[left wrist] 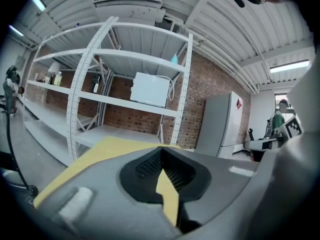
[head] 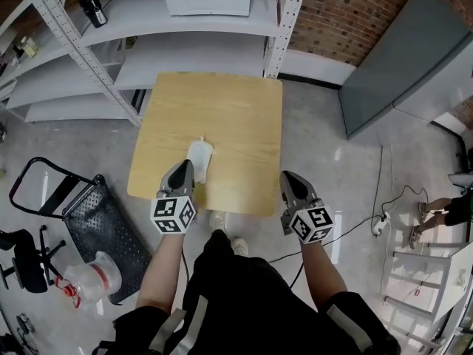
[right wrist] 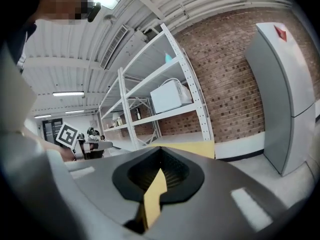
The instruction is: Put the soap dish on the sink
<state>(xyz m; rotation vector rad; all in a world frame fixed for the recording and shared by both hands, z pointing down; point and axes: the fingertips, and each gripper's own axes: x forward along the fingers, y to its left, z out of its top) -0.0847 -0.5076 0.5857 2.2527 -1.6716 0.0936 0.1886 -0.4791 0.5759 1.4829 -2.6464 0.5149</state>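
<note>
A small, pale whitish soap dish [head: 201, 154], as far as it can be made out, lies on the square light-wooden desk [head: 229, 109] near its front left edge. Its shape is blurred, and the left gripper [head: 182, 168] just beside it hides its near-left side. In the left gripper view this gripper's jaws are pressed tip to tip with nothing between them. The right gripper [head: 290, 177] is over the desk's front right corner, well apart from the dish, jaws likewise together and empty. White metal shelving [head: 148, 21] beyond the desk is cut off at the top.
</note>
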